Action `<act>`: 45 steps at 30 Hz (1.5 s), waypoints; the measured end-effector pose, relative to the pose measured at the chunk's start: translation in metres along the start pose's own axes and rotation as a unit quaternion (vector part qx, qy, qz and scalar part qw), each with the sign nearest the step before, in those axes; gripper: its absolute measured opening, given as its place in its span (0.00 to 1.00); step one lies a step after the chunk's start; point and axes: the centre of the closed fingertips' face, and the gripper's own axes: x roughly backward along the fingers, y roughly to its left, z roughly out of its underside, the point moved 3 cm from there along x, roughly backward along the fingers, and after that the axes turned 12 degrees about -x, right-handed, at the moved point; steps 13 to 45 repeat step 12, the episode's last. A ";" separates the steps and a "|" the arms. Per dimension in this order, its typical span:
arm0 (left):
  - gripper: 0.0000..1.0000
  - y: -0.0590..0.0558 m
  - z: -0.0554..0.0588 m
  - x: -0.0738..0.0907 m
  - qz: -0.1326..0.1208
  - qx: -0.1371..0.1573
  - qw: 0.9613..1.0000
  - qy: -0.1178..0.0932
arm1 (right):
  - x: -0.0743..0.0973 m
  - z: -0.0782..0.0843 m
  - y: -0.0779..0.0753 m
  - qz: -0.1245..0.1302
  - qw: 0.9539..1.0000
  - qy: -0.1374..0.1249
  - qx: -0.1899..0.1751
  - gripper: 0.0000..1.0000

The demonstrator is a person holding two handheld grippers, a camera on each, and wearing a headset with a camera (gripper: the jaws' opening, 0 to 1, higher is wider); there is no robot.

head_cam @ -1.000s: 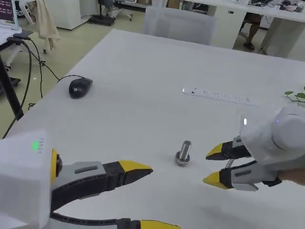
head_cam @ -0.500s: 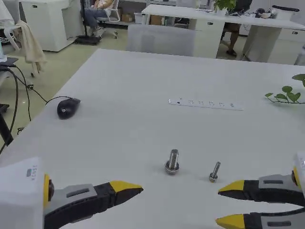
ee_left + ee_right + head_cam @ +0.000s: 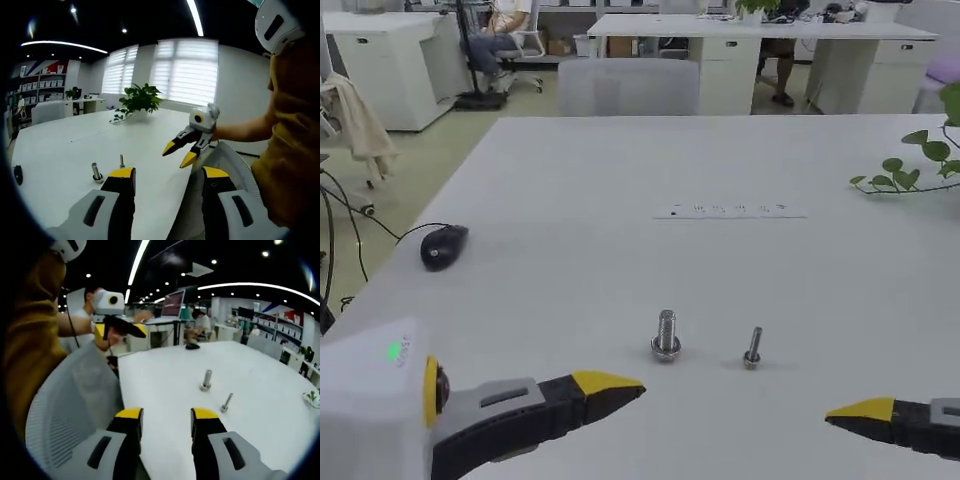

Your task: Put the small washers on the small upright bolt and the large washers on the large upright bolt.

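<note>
Risk: small silver upright bolt (image 3: pixel 752 347), lower centre, is standing loose on the white worktop (image 3: pixel 620 170); a swinging jaw could be toppling it.
Bolts: two, large silver upright bolt (image 3: pixel 666 333) standing just left.
Washers: rings (image 3: pixel 666 351) are hugging both bolt bases; count unclear.
Left gripper (image 3: pixel 169 172): jaws gaping, empty.
Right gripper (image 3: pixel 167 412): jaws gaping, empty.

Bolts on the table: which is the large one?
The left bolt in the head view, nearer the mouse: thicker and taller than the thin bolt beside it.
</note>
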 end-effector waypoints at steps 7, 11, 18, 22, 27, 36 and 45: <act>0.52 0.005 -0.001 -0.003 -0.002 0.007 1.000 0.000 | -0.003 -0.001 0.008 -0.014 0.999 -0.029 -0.039 0.43; 0.52 0.007 0.004 0.004 -0.019 0.016 1.000 0.002 | 0.000 -0.004 0.012 -0.019 0.999 -0.026 -0.040 0.43; 0.52 0.006 0.003 0.006 -0.023 0.017 1.000 0.002 | 0.002 -0.007 0.013 -0.020 0.999 -0.028 -0.040 0.43; 0.52 0.006 0.003 0.006 -0.023 0.017 1.000 0.002 | 0.002 -0.007 0.013 -0.020 0.999 -0.028 -0.040 0.43; 0.52 0.006 0.003 0.006 -0.023 0.017 1.000 0.002 | 0.002 -0.007 0.013 -0.020 0.999 -0.028 -0.040 0.43; 0.52 0.006 0.003 0.006 -0.023 0.017 1.000 0.002 | 0.002 -0.007 0.013 -0.020 0.999 -0.028 -0.040 0.43; 0.52 0.006 0.003 0.006 -0.023 0.017 1.000 0.002 | 0.002 -0.007 0.013 -0.020 0.999 -0.028 -0.040 0.43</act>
